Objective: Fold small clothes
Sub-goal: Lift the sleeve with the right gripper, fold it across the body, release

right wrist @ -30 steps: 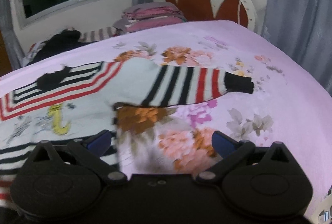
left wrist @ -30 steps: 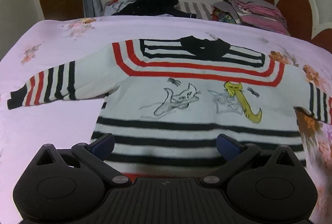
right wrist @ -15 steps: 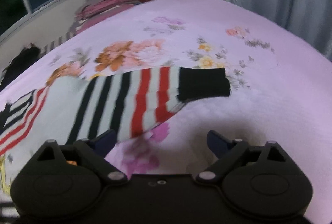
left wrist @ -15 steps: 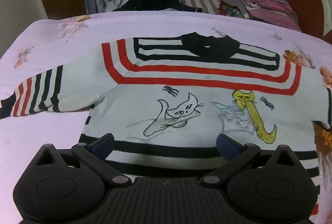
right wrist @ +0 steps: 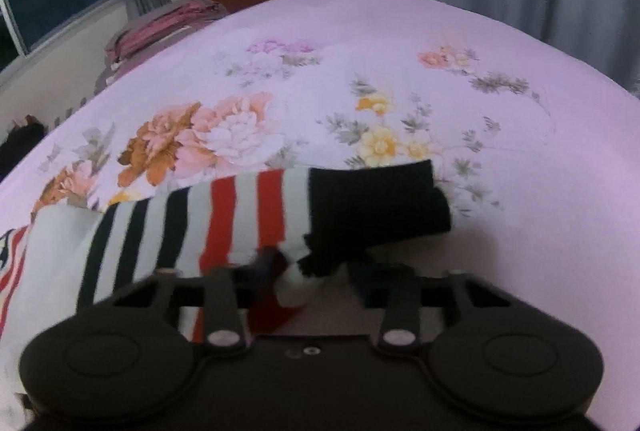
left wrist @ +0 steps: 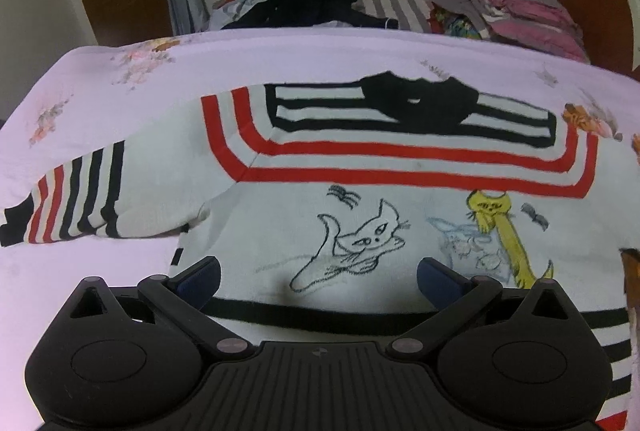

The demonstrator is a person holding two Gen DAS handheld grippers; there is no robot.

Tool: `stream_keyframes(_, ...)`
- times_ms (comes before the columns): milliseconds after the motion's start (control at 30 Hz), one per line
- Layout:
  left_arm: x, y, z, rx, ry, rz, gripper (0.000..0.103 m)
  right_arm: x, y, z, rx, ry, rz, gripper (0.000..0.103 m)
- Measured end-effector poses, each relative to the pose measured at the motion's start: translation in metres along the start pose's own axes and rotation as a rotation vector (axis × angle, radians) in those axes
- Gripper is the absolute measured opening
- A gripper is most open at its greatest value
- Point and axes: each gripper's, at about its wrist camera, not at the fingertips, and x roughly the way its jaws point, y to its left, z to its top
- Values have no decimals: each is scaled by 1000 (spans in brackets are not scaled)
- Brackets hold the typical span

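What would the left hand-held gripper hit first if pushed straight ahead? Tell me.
Probably the sweater: the left hand-held gripper is open and angled down over its front, near the white cat drawing. Depth is unclear.

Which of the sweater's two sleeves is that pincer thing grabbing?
The sleeve on the headboard side: the right gripper is closing with its black cuff between its fingers. The other sleeve lies flat, untouched.

No readable text, label, brand or number shows in either view
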Motion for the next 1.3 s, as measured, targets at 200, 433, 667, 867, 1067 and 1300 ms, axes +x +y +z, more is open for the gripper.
stream_keyframes(200,-1,5,2,-10,-30,-25,103,-12,8,4,-33,-66,20,10)
stream_keyframes(433,0,21,1,-86,-35,-60,103,-53,59,11,-167,-184,126,8)
stream_keyframes(667,7,41,12,-101,18,-103,103,-93,172,-12,-345,-223,367,8)
stream_keyframes(867,22,64,21,-118,7,-139,103,-92,270,-68,-448,-119,530,8)
stream_keyframes(1067,34,82,24,-141,-44,-233,103,-65,335,-126,-519,31,580,13)
stream_keyframes(1300,51,61,28,-88,-2,-374,103,-90,332,-137,-522,30,612,58)
